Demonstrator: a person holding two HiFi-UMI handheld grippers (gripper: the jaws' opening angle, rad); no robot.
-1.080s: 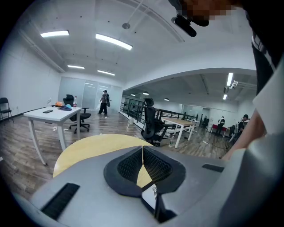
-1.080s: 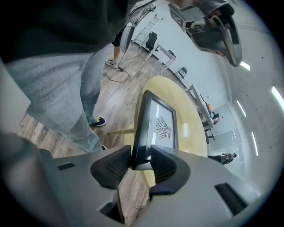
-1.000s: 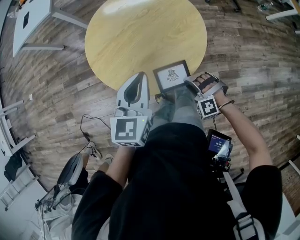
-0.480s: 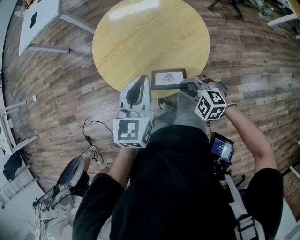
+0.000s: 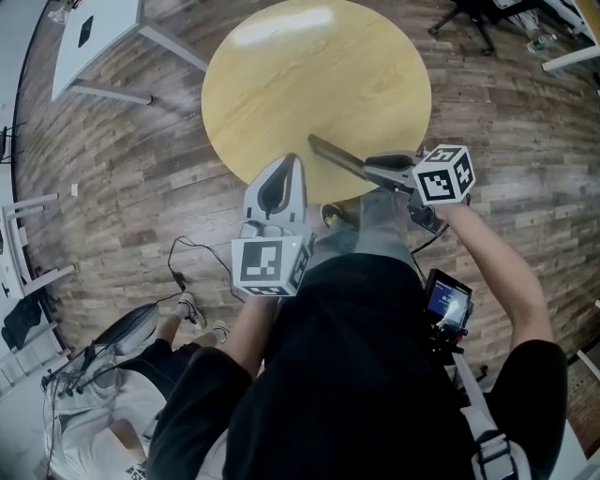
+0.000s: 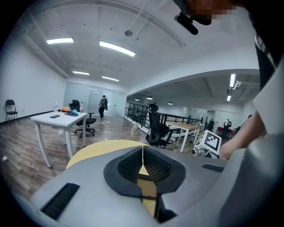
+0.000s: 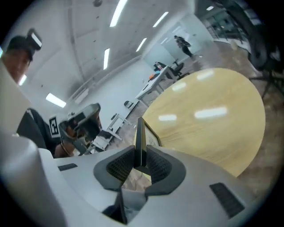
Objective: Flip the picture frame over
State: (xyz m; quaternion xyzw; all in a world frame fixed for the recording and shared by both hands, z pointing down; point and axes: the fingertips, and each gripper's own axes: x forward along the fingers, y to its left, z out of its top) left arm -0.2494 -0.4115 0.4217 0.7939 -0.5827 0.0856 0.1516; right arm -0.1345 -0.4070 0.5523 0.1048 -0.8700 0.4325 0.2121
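Observation:
The black picture frame (image 5: 339,157) hangs edge-on above the near rim of the round yellow table (image 5: 319,75), lifted off the wood. My right gripper (image 5: 380,171) is shut on its near edge. In the right gripper view the frame (image 7: 140,137) stands upright as a thin dark slab between the pads, with a strip of its printed face showing toward the table (image 7: 208,115). My left gripper (image 5: 297,159) hovers just left of the frame, apart from it. Its jaws (image 6: 143,150) are shut with nothing in them, pointing across the table (image 6: 93,150).
A white desk (image 5: 84,37) stands at the far left, and an office chair's base (image 5: 469,14) at the far right. Cables (image 5: 183,258) lie on the wooden floor beside my legs. A black office chair (image 6: 155,126) and more desks (image 6: 57,119) stand beyond the table.
The right gripper has closed on the frame, raised it off the table and rolled it from flat and face-up to edge-on. The left gripper has barely shifted.

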